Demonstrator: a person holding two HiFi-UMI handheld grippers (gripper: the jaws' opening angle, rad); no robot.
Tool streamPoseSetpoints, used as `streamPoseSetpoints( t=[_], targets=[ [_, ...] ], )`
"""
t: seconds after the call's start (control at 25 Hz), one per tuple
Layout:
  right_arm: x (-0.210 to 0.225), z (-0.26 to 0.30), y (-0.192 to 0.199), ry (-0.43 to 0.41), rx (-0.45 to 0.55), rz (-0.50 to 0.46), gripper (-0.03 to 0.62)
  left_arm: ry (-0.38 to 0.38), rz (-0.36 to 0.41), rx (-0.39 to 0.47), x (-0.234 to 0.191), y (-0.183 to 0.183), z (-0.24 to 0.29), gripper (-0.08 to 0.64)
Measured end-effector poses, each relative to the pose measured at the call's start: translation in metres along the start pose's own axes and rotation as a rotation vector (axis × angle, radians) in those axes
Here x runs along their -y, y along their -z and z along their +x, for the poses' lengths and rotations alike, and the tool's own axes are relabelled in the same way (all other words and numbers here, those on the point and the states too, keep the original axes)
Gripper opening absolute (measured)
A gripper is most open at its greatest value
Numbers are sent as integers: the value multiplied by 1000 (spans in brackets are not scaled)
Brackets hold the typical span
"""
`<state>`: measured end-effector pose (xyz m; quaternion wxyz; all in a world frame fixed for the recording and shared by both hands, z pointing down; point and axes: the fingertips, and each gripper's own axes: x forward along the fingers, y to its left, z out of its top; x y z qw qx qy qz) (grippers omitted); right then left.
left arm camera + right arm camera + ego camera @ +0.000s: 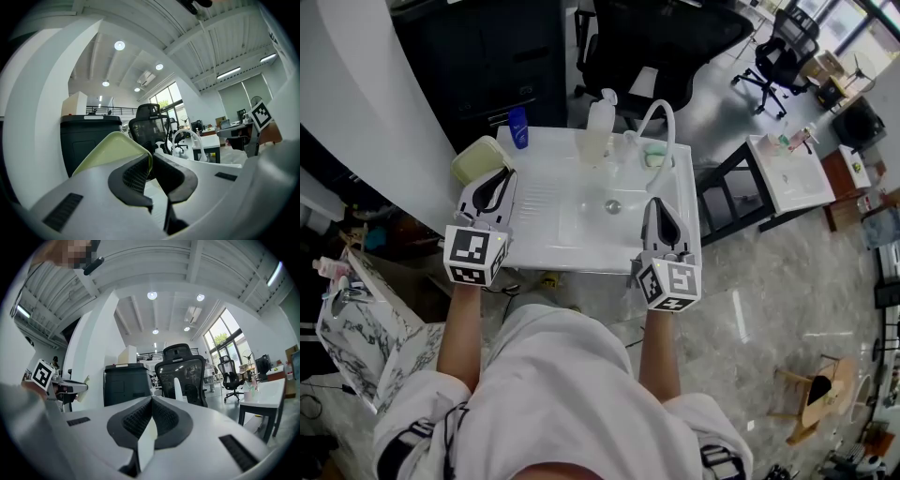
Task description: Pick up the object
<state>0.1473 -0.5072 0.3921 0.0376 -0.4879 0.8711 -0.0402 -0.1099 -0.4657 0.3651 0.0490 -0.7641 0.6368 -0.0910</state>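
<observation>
**Left tongs on a pale green dish at the sink tabletop**

A grey glossy floor [750, 281] spreads around black office chairs [778, 56] at the far right and a black cabinet [497, 56] at the far left. The white tabletop [544, 225] has a sunken basin and a curved white tap hose [661, 122]. The dish [480, 157], pale yellow-green with rounded corners, sits tilted at the tabletop's far-left corner. The left tongs [497, 180] are clamped on its edge. The right tongs [656, 202] are pressed together and empty, near the right edge.
</observation>
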Motion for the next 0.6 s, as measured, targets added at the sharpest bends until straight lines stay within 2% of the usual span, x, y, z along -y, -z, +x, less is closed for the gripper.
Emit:
streamPoseSetpoints(
  t=[0.6],
  targets=[
    [1, 7, 1, -5, -6, -6, 3, 4, 5, -5, -4, 2, 6, 43]
  ],
)
